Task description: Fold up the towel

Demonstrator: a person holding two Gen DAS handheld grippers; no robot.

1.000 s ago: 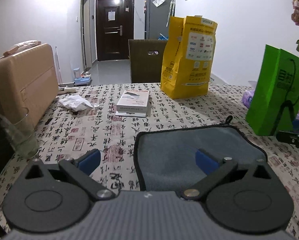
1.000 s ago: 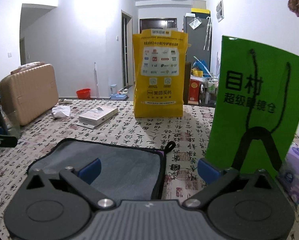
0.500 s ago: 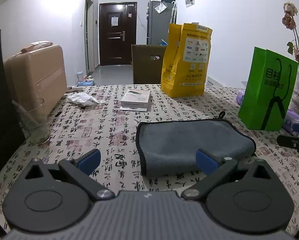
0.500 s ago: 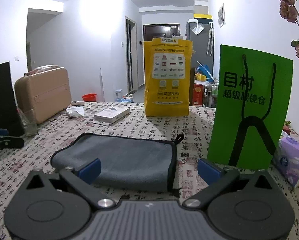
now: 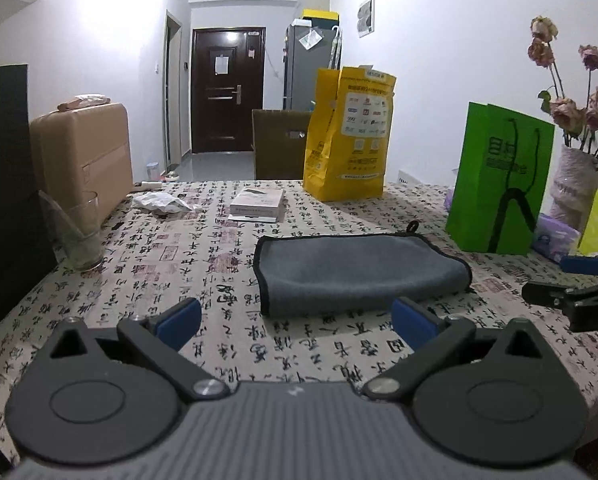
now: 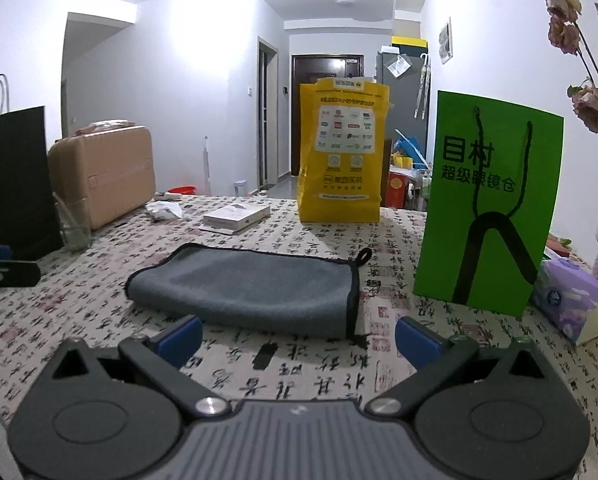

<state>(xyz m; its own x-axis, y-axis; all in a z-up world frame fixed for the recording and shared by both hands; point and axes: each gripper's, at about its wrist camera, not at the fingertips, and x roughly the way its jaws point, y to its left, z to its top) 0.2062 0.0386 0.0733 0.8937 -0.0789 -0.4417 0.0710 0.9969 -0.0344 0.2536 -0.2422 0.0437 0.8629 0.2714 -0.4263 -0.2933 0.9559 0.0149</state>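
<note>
1. A folded grey towel (image 5: 359,270) lies on the patterned tablecloth (image 5: 171,280), long axis crosswise, ahead of both tools.
2. Left gripper (image 5: 297,322) and right gripper (image 6: 297,334) hover near it, jaws spread, empty.
3. Only the right view shows the towel's stacked edges (image 6: 353,300) closest.

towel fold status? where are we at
Done, it seems: the grey towel lies doubled on the table, rounded fold toward the grippers, black-trimmed edges stacked, hanging loop at a far corner. In hand: nothing; left gripper and right gripper are open, short of the cloth. Left: maybe a second fold; otherwise finished.
</note>
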